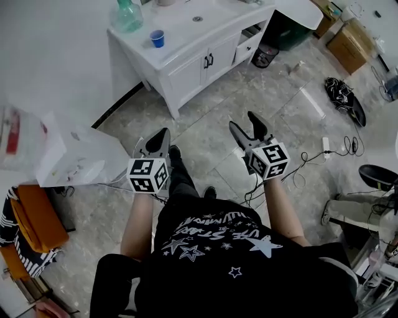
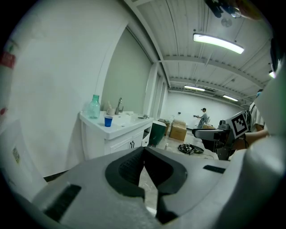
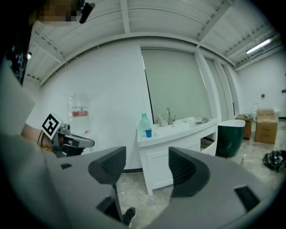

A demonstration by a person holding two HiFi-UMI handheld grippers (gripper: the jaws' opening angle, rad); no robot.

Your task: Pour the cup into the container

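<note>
A small blue cup (image 1: 157, 38) stands on the white vanity counter (image 1: 186, 31) at the far side of the room, next to a green glass bottle (image 1: 128, 15). Both also show in the left gripper view, the cup (image 2: 108, 120) right of the bottle (image 2: 94, 106), and in the right gripper view, cup (image 3: 148, 133) below bottle (image 3: 144, 120). My left gripper (image 1: 163, 134) is held over the floor, well short of the vanity, its jaws (image 2: 144, 153) shut with nothing between them. My right gripper (image 1: 241, 122) hovers beside it, jaws (image 3: 147, 166) open and empty.
The vanity has a sink and faucet (image 3: 169, 115). A dark green bin (image 1: 287, 31) and cardboard boxes (image 1: 348, 45) stand to its right. Cables and a power strip (image 1: 326, 146) lie on the tiled floor at right. A white bag (image 1: 74, 155) and an orange seat (image 1: 37, 217) sit at left.
</note>
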